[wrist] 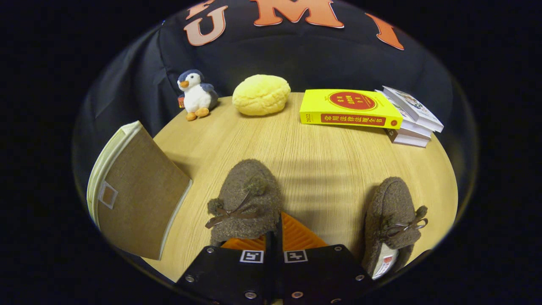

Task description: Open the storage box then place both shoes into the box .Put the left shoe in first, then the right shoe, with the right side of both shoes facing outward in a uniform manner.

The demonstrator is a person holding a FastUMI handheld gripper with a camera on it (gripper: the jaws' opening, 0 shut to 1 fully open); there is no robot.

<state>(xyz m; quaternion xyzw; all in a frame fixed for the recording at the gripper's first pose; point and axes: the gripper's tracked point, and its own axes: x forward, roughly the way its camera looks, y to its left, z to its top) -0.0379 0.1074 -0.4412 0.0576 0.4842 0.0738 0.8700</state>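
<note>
In the gripper view, the gripper (274, 237) has its two fingers brought together, with almost no gap between them, and I see nothing held between them; the near edge of one shoe hides the very tips, so I say this with some caution. Both brown fuzzy shoes lie on the wooden table (322, 161). One shoe (245, 201) is just ahead of the fingers, touching or nearly touching them, with its bow toward the camera. The other shoe (394, 220) lies apart from it, to the side, with a label showing inside it. Which one is the left shoe I cannot tell from here. The storage box (135, 195), covered in brown fabric, stands on the other side of the fingers; I see only a flat brown panel and a pale edge, so whether it is already open is not clear. No shoe is in the box, so I judge that both placements, and perhaps the opening, are not yet done.
</note>
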